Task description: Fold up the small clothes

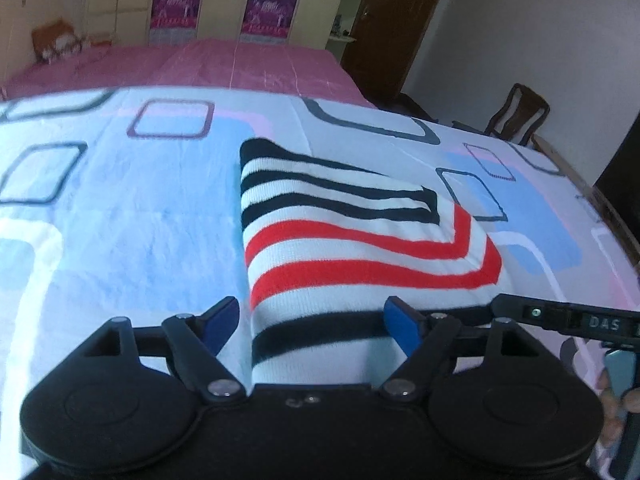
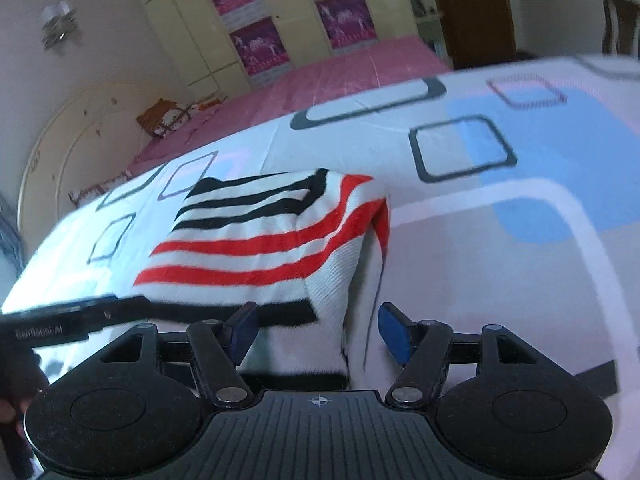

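while the folded white knitted garment with black and red stripes [image 1: 360, 248] lies on the patterned bedsheet [image 1: 120, 220] ahead of both fingertips, left gripper [image 1: 312, 324] and right gripper [image 2: 316, 330] stand apart, holding nothing; withdraw level to avoid snagging edges.

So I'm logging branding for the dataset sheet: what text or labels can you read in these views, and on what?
"DAS": white letters on the right gripper's black bar, seen from the left wrist; cut off at the edge.
"GenRobot.AI", blurred, a likely reading: on the left gripper's black bar, seen from the right wrist.
Pink posters on the wardrobe: figures only, no readable words.
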`<state>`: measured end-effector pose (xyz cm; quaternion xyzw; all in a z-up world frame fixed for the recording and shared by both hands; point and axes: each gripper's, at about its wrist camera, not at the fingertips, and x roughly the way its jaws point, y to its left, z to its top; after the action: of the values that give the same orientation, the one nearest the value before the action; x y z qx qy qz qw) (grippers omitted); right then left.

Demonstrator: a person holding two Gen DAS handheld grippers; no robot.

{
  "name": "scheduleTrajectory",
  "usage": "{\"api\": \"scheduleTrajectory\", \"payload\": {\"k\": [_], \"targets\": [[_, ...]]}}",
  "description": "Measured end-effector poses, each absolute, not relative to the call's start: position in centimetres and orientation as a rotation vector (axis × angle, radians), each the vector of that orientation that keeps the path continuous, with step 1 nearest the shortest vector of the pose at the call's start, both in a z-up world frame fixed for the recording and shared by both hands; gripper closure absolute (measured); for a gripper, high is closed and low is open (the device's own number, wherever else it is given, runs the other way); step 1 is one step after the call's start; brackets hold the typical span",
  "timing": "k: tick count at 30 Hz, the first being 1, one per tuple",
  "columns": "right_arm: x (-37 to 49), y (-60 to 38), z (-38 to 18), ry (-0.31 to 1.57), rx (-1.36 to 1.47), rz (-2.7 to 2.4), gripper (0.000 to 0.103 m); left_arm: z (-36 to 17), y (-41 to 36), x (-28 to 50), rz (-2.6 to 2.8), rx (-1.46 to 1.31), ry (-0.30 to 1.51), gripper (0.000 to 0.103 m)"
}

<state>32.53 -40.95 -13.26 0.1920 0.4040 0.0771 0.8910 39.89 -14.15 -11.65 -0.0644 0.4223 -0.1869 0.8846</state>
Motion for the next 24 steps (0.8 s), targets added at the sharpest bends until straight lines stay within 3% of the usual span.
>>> {"api": "scheduleTrajectory", "payload": {"k": [6, 11, 13, 14, 15, 19, 24], "targets": [[34.9, -42.7, -15.5, 0.879, 0.542, 0.217, 0.038, -13.4, -14.0, 41.5, -0.434, -0.226, 0.94, 0.019], [35.4, -43.9, -17.2, 0.863, 0.631, 0.262, 0.038, -15.1, -13.2, 42.3, -0.469, -0.332, 0.988, 0.023], [35.5, -44.2, -17.2, 0.861, 0.653, 0.264, 0.041, -15.1, -13.2, 42.1, -0.474, -0.339, 0.98, 0.029], [35.5, -44.2, -17.1, 0.872, 0.655, 0.265, 0.055, -15.0, -13.3, 42.0, -0.474, -0.336, 0.975, 0.03], [35.5, -44.3, -17.1, 0.882, 0.675, 0.274, 0.06, -14.8, -13.3, 41.9, -0.47, -0.334, 0.972, 0.034], [35.2, -44.2, -16.6, 0.877, 0.665, 0.266, 0.064, -13.9, -13.6, 41.7, -0.469, -0.312, 0.95, 0.049], [34.6, -43.7, -15.0, 0.842, 0.647, 0.281, 0.068, -12.6, -13.7, 41.2, -0.462, -0.295, 0.925, 0.059]]}}
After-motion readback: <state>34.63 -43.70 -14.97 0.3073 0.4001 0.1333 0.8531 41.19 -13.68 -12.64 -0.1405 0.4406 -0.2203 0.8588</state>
